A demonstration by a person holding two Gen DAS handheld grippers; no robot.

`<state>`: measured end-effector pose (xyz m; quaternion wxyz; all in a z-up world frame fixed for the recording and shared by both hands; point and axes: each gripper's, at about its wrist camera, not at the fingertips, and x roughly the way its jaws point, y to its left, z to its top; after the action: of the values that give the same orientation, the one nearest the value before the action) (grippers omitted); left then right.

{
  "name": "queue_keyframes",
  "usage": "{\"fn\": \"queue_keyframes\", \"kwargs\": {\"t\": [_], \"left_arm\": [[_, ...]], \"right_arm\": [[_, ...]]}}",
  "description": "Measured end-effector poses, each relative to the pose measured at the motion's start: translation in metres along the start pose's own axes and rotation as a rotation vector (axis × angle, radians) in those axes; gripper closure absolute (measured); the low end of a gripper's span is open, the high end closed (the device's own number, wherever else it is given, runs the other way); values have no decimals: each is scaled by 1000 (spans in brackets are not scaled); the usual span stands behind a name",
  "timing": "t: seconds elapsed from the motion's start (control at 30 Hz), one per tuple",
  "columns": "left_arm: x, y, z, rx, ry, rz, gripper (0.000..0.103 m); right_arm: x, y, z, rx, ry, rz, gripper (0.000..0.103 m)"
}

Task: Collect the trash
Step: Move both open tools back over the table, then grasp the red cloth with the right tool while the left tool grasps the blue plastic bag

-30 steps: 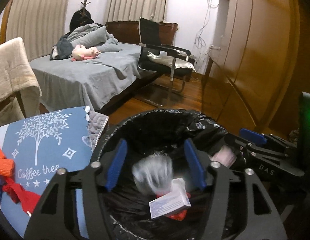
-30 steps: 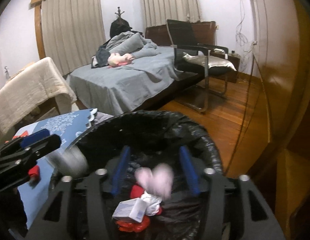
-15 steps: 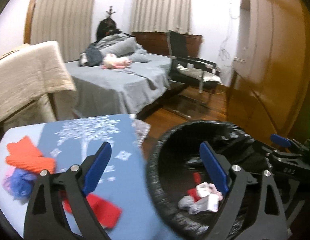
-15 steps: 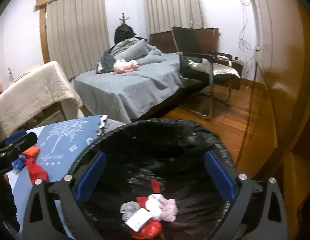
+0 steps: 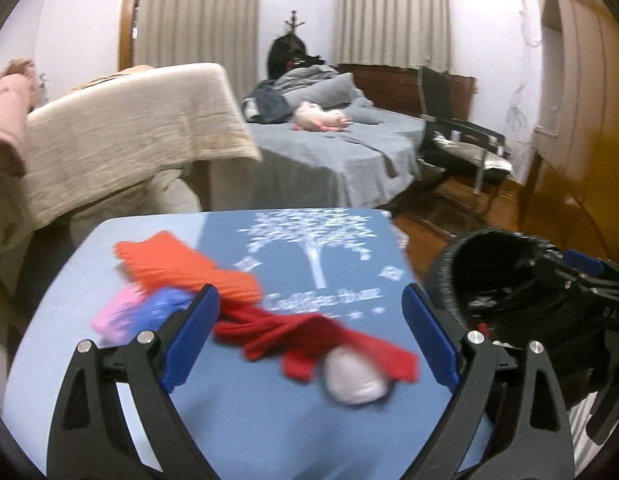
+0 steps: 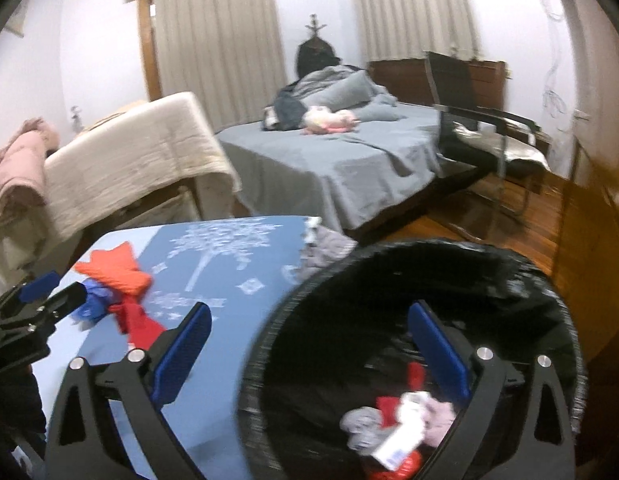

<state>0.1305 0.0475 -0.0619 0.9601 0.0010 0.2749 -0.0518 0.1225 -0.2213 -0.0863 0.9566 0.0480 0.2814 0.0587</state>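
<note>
**Stock check: both grippers emptied, table pile next**

**Left gripper** [image 5: 309, 334]: jaws spread wide, nothing between them. A second ago you had it over the bin with a pale wad between its pads; that wad is gone from the jaws, and you have swung the gripper across to the table. It now looks down on what is left there.

**Right gripper** [image 6: 309, 354]: jaws spread as wide as they go, nothing held. A second ago a pinkish wad sat between its pads; a pinkish wad now lies in the bin. This gripper has shifted toward the table, so its left finger stands over the cloth and its right finger over the bin mouth.

**Trash bin** [image 6: 549, 296]: black liner, standing just beside the table on your right. Contents seen: grey wad, pinkish wad, red scraps, a small white box [image 6: 397, 442].

**Blue tablecloth** [image 5: 109, 240], items on it:
- orange cloth [image 5: 181, 268], far side
- red cloth [image 5: 309, 340], lying between your left gripper's fingers
- pale grey wad [image 5: 355, 380], touching the red cloth's near edge
- blue and pink pieces [image 5: 149, 312], blurred, just beside the left finger

**Task standing:** one drop done by each hand; by the look of it, four or so items are yet to go. The red cloth and grey wad are nearest for your left gripper
</note>
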Motion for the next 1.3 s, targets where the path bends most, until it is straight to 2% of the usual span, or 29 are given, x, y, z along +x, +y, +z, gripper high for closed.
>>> {"fn": "queue_keyframes", "kwargs": {"t": [0.37, 0.57, 0.73, 1.13, 1.3], "left_arm": [[-6, 69, -13, -69, 6, 135, 13], [-2, 84, -22, -87, 21, 163, 13], [6, 93, -27, -95, 33, 180, 13], [33, 111, -31, -111, 66, 198, 13], [46, 115, -31, -112, 83, 197, 13]], "right_arm": [[36, 75, 3, -88, 40, 144, 6], [56, 100, -3, -127, 81, 180, 7], [73, 113, -10, -151, 122, 203, 12], [107, 139, -22, -197, 218, 278, 38], [117, 143, -24, -190, 244, 293, 54]]}}
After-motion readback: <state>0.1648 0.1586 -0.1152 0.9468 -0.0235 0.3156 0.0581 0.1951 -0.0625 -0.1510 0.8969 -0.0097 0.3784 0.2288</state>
